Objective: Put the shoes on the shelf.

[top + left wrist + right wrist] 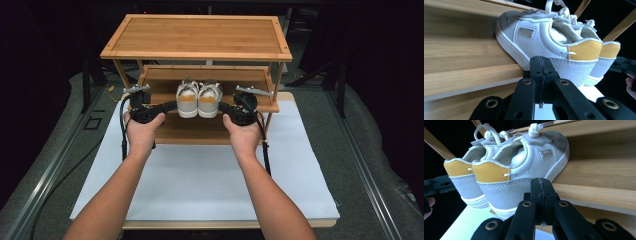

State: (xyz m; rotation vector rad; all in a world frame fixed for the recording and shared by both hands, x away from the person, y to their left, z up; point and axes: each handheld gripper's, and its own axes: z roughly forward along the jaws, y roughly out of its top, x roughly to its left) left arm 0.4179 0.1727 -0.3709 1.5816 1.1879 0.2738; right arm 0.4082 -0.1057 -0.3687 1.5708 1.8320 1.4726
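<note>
A pair of white sneakers with yellow heel tabs, the left shoe [187, 98] and the right shoe [209, 98], stands heels toward me at the front edge of the wooden rack's middle shelf [160, 80]. My left gripper [171, 105] points inward at the left shoe's heel side. Its jaws are shut with nothing between them, and the tips [541, 65] sit just before that shoe [536, 37]. My right gripper [223, 106] mirrors it beside the right shoe [524, 162], jaws shut and empty [541, 187]. Whether either tip touches a shoe I cannot tell.
The rack has a wide top shelf [197, 35] overhanging the shoes and a lower shelf [190, 132] under the hands. It stands on a white board [200, 175] over a grey mat. Slanted wooden legs [275, 85] flank the shelf. Dark surroundings lie beyond.
</note>
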